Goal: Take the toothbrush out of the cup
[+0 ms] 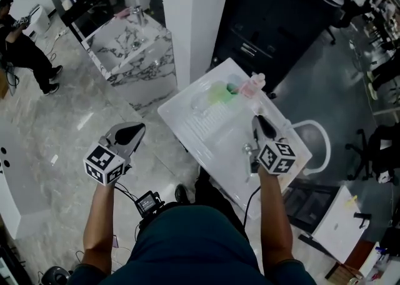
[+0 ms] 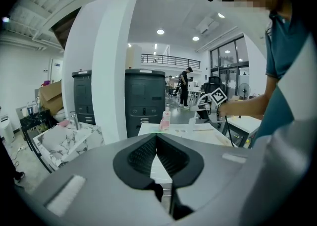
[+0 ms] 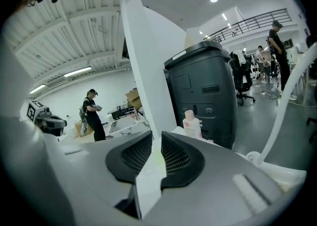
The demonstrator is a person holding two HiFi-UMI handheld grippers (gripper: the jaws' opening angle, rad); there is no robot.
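Observation:
A translucent green cup (image 1: pixel 219 94) stands at the far side of the white table (image 1: pixel 206 134), beside a pink bottle (image 1: pixel 252 85). I cannot make out a toothbrush in any view. My right gripper (image 1: pixel 257 119) hovers over the table's right part, short of the cup, pointing toward it. It (image 3: pixel 156 136) is open with a narrow gap, and only table surface and a faint green glow show between its fingers. My left gripper (image 1: pixel 140 127) hangs off the table's left side above the floor. Its (image 2: pixel 156 137) jaws are shut on nothing.
A white pillar (image 1: pixel 194 15) and a dark cabinet (image 1: pixel 275 21) stand just behind the table. A marble-patterned sink counter (image 1: pixel 128 46) is at the far left, with a person (image 1: pixel 22 46) beyond it. A white ring-shaped frame (image 1: pixel 315 146) sits off the table's right edge.

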